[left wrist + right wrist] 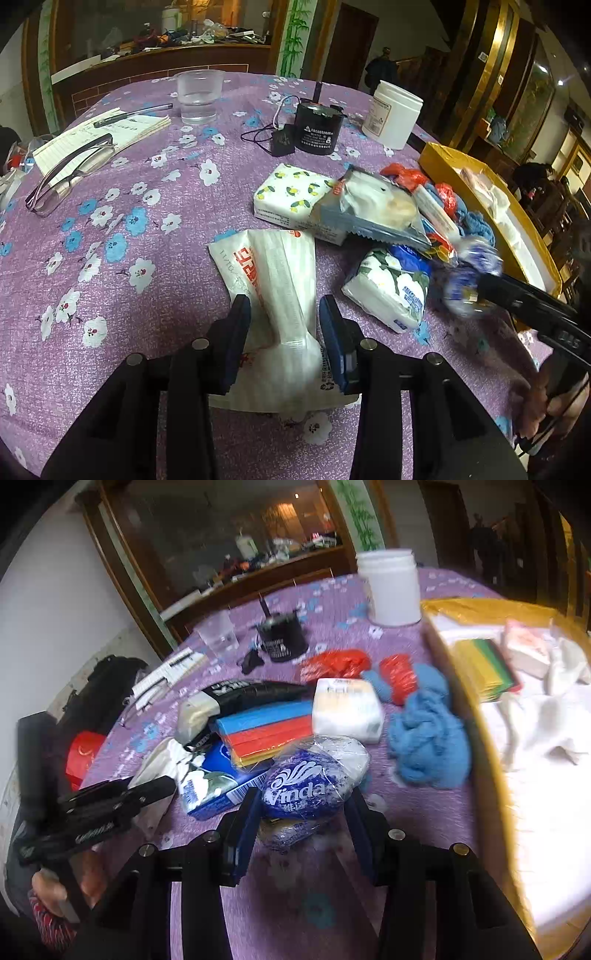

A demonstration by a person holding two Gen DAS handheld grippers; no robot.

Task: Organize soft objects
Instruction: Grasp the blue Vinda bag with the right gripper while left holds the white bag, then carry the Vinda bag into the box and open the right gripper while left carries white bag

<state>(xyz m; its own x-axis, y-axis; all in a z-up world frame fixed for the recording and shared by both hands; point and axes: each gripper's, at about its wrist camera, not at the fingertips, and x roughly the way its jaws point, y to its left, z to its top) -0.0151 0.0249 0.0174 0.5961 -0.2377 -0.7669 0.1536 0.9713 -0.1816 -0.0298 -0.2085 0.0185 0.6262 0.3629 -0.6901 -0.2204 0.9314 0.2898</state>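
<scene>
A: Where does each gripper stand?

B: The left gripper (284, 314) straddles the white plastic tissue pack with red lettering (275, 291), which lies flat on the purple flowered surface (147, 206); its jaws are parted, not yet pinching. The right gripper (304, 812) has its jaws closed against the blue-and-white crinkly Vinda tissue packet (304, 788), just beside the yellow cardboard box (476, 746) where sorted soft things lie.

A: What could go wrong?

B: The Vinda wrapper looks slick and puffy, so a light squeeze may let it slide out on the way to the box. The left jaws may catch only loose film. A wide swing could also drag the blue woolly cloth (428, 746).
</scene>
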